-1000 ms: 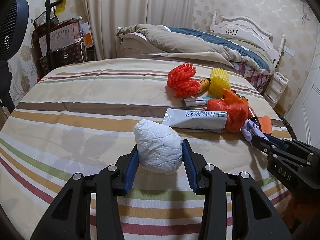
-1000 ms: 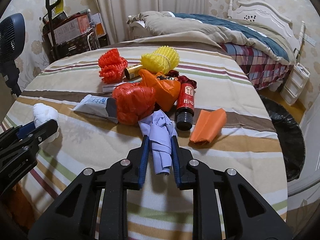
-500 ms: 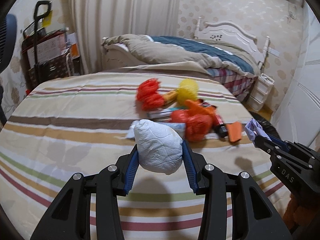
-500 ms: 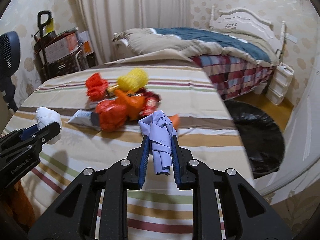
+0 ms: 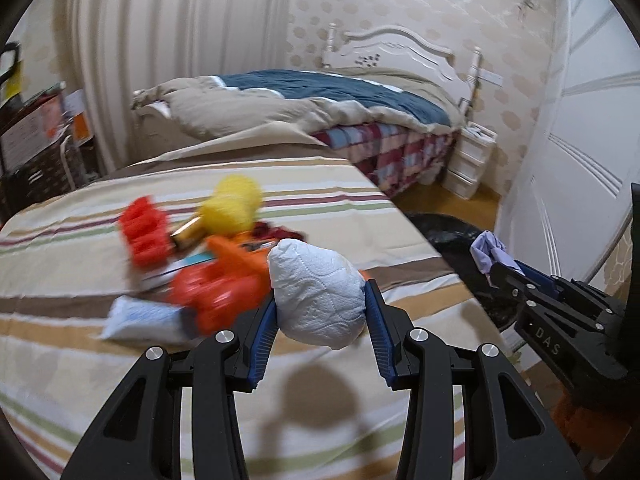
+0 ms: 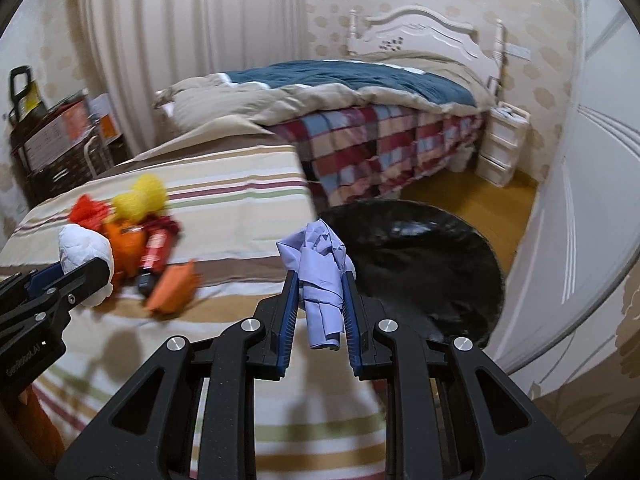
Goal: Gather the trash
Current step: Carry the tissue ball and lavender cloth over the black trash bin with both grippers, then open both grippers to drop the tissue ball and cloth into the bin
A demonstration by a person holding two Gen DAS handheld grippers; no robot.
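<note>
Both pieces of trash in hand, the black bin bag just ahead

Our left tool (image 5: 320,312) pinches a white paper wad (image 5: 318,292) across its middle above the striped tabletop (image 5: 280,412); our right tool (image 6: 320,304) is pressed together on a crumpled lilac paper (image 6: 320,276) at the edge of the black bin bag (image 6: 420,272). Both look light, soft and crushable, so we judge a mid-body squeeze holds them best. More litter, orange, red and yellow, lies heaped on the tabletop.
</note>
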